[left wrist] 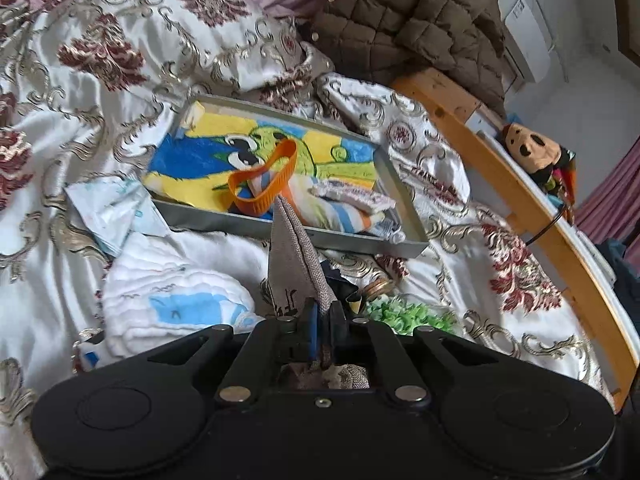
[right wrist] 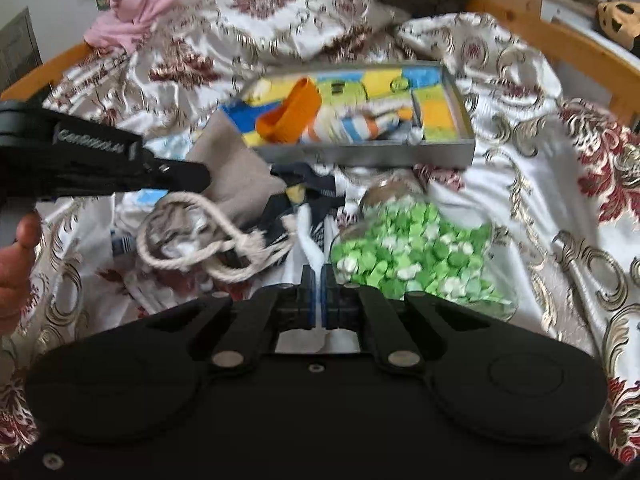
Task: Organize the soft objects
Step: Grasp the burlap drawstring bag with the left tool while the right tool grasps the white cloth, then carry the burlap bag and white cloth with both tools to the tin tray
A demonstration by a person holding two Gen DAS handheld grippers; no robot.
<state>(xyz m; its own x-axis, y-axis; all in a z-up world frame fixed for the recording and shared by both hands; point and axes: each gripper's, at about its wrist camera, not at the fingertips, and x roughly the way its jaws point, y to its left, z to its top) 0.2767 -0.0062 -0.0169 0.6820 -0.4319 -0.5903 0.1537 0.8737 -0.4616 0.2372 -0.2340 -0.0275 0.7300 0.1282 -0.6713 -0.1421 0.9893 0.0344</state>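
Nearest you, the left gripper (left wrist: 320, 312) is clenched on a grey-beige woven fabric pouch (left wrist: 294, 268), which sticks up from the jaws and tapers toward the tray. Your right gripper (right wrist: 319, 280) is clamped on a thin white strip of cloth (right wrist: 310, 236), with the rest trailing forward over the bedspread.

Just beyond the right gripper lie one coil of off-white cotton rope (right wrist: 200, 236) to the left and one clear glass jar of green and white folded bits (right wrist: 408, 248) to the right, lying on its side. Between them sits a dark navy garment (right wrist: 304, 196). On the left view, one white quilted cloth with a blue patch (left wrist: 172, 300) lies just beside the gripper, with a pale blue printed cloth (left wrist: 116, 208) further out.

Key relation: the shallow grey rectangular tray (left wrist: 360, 238) lies straight ahead of the left gripper, long axis running left to right across your view. The pouch's long axis points right at its near wall. The left gripper is nearer to the tray, so the pouch likely goes in next with a short forward reach.

In the tray: one bright blue-yellow-green cartoon towel (left wrist: 208, 156), one orange ribbed rubber band loop (left wrist: 264, 184), one striped orange-blue-white cloth (left wrist: 336, 212).

Far back: one brown quilted jacket (left wrist: 408, 20), one orange plush toy (left wrist: 528, 148) by the wooden bed rail (left wrist: 560, 240).
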